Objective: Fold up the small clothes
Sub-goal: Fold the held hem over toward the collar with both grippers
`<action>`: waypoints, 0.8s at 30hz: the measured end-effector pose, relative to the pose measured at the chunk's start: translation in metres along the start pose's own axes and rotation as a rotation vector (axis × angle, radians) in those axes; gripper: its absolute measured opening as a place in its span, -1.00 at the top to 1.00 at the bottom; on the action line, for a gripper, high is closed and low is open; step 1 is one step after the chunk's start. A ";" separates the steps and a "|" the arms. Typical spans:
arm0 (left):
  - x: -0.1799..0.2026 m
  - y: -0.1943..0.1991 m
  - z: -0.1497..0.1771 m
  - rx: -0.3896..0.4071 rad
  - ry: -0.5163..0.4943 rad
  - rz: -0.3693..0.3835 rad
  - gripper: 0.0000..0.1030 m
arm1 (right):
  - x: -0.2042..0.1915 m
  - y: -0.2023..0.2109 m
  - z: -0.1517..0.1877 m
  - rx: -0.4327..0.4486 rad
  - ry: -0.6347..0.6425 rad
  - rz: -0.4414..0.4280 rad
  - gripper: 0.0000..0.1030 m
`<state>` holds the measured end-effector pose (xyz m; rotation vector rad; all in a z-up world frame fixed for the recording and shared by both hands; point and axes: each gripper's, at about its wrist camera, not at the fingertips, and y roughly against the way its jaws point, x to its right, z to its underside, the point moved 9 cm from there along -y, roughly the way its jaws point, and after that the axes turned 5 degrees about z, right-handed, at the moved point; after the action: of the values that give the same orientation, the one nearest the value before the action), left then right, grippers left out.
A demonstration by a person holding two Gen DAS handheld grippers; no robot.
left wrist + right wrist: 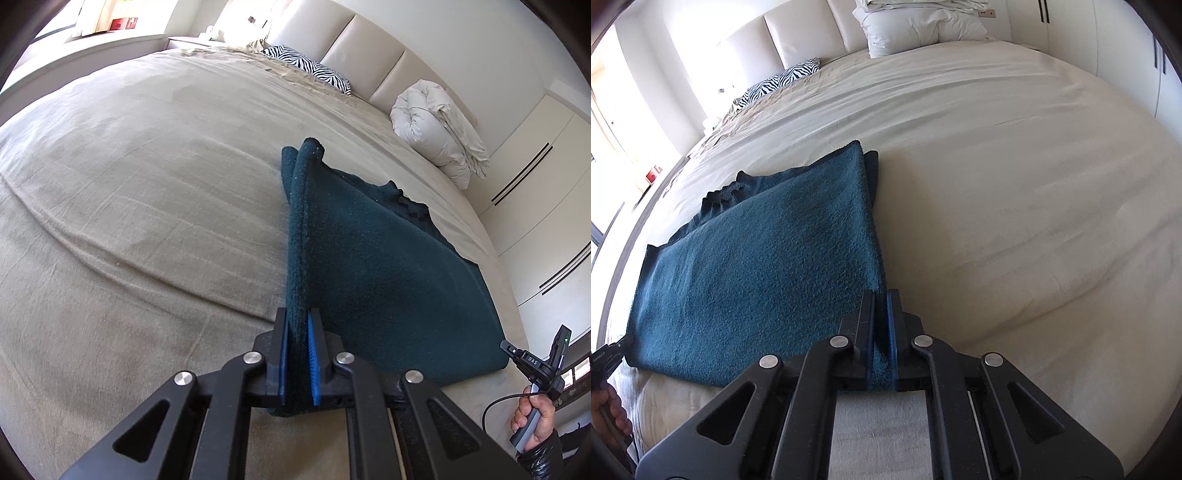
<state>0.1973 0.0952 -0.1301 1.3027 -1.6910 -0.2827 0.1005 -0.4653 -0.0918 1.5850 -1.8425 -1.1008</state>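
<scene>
1. The dark teal garment (768,266) lies on the bed (129,206), near the edge where the person stands, already folded at least once, because two layers show along its edges.

2. The left gripper (297,354) is clenched on the near left corner of the garment; the thick knitted edge stands up between the blue pads (314,365) and runs away from the camera like a ridge.

3. The right gripper (881,339) is also closed, and it pinches the near right corner; the teal cloth is visible between its jaws.

4. The step in hand seems to be the next fold: both near corners are taken, so they can be lifted and carried toward the far edge.

5. Possible trouble: the cloth is thick and doubled, so one gripper may hold only the upper layer. Then the lower layer stays on the bed and the fold opens.

6. If one hand goes faster or higher than the other, the edge will come down crooked and the corners will not meet.

7. Something ribbed, maybe a collar or a cuff (726,194), sticks out at the far side; the view there is too small to be sure. It may crumple under the fold.

8. The zebra pillow (310,68) and the rolled white duvet (432,122) are well apart and should not disturb.
</scene>
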 end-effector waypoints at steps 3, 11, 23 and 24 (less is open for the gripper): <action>-0.001 0.002 0.001 -0.002 -0.008 -0.003 0.80 | 0.002 0.002 0.002 -0.002 -0.016 -0.008 0.91; -0.014 0.007 0.016 -0.018 0.034 0.009 0.86 | 0.007 0.001 0.010 -0.008 -0.032 -0.004 0.91; -0.016 0.004 0.020 -0.029 0.051 0.007 0.83 | 0.009 -0.009 0.018 -0.015 -0.006 -0.002 0.90; -0.016 0.003 0.020 -0.031 0.054 0.006 0.83 | 0.010 -0.010 0.019 -0.016 -0.009 -0.005 0.90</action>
<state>0.1798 0.1037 -0.1471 1.2714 -1.6390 -0.2670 0.0894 -0.4696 -0.1117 1.5793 -1.8323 -1.1237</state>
